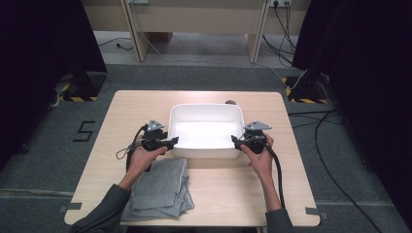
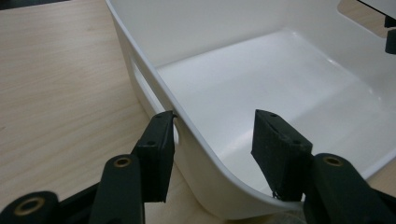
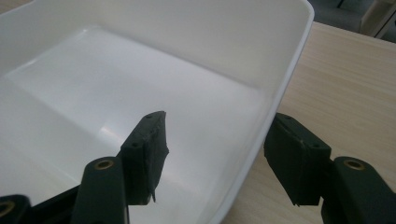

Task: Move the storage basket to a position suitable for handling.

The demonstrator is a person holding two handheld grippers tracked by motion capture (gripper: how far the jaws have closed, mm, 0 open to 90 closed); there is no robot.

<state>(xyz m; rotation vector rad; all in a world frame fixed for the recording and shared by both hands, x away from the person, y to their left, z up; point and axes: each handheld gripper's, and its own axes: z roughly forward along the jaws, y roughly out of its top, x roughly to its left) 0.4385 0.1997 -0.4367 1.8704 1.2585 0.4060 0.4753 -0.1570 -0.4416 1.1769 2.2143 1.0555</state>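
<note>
A: We have the white bin [image 1: 206, 130] at centre frame on the tabletop [image 1: 243, 184]. Left tongs [image 1: 171, 142] straddle its left wall, right tongs [image 1: 235, 141] its right; both gape, pads not pressing.

B: Grasp step, we judge. Next we close both on the walls evenly, then lift level. Folded cloth [image 1: 160, 189] waits lower left.

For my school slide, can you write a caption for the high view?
Two tongs, left and right, straddle opposite walls of a white tub beside folded grey clothes.
</note>
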